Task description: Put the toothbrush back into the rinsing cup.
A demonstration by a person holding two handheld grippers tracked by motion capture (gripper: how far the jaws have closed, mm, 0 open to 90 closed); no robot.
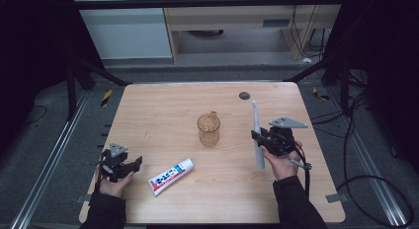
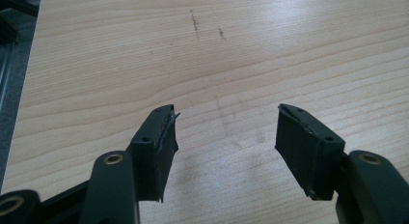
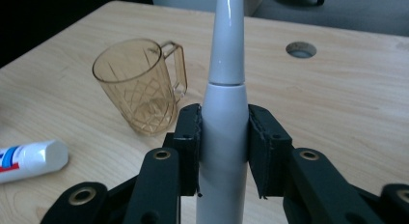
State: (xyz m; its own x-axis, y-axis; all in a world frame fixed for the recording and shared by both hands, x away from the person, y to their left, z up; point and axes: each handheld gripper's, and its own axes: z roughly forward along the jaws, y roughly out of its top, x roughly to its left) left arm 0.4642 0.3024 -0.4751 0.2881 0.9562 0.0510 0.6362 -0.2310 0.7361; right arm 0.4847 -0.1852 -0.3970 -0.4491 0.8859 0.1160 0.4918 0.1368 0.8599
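Note:
My right gripper [image 1: 258, 137] [image 3: 223, 142] is shut on a white electric toothbrush [image 1: 256, 135] [image 3: 224, 108], held above the table at the right with its head pointing away from the person. An amber see-through cup [image 1: 209, 129] [image 3: 136, 82] with a handle stands upright mid-table, left of the toothbrush. A white toothpaste tube [image 1: 171, 176] [image 3: 29, 159] with blue and red print lies flat nearer the front, left of centre. My left gripper [image 1: 133, 166] [image 2: 225, 137] is open at the front left over bare wood, just left of the tube.
The wooden table [image 1: 158, 110] has a round grey cable hole [image 1: 244, 95] [image 3: 301, 49] near its far right edge. Metal rails and black cables run along the floor on both sides. A cable trails from the right gripper toward the table's right edge.

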